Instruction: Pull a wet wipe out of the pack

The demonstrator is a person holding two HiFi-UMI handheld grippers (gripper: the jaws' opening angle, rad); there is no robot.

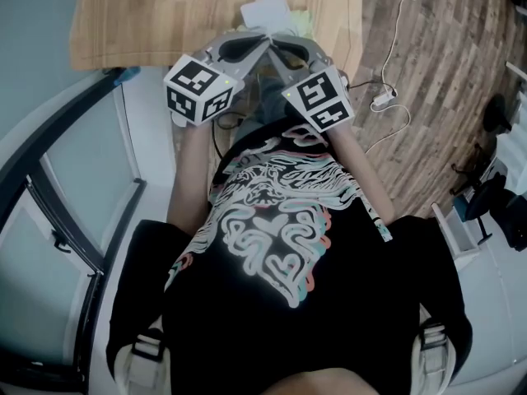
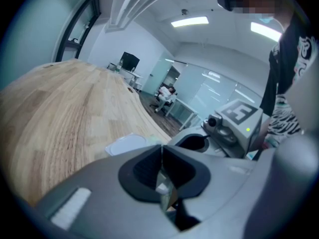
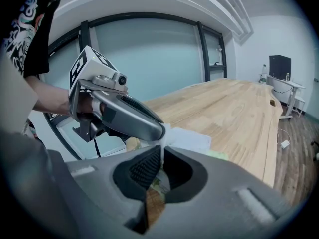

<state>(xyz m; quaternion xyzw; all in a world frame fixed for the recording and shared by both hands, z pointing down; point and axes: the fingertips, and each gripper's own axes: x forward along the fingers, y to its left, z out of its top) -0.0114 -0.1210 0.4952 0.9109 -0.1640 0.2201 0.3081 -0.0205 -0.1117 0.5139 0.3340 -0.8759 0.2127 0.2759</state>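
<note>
The wipe pack (image 1: 274,11), white-lidded on a pale green wrapper, lies near the front edge of the wooden table (image 1: 165,15). Both grippers meet tip to tip just in front of it. My left gripper (image 1: 263,39) is shut, and its tips pinch the pack's near edge (image 2: 160,185); the white lid (image 2: 124,144) lies beyond its jaws. My right gripper (image 1: 277,41) is shut on a thin white wipe (image 3: 160,148) that stands up between its pads. In the right gripper view, the left gripper's fingers (image 3: 129,118) rest against the pack (image 3: 192,141).
The table's right edge (image 1: 358,31) drops to a wood-plank floor with a white cable and a power strip (image 1: 383,99). A dark-framed glass partition (image 1: 74,220) runs along the left. The person's arms and torso fill the space below the grippers.
</note>
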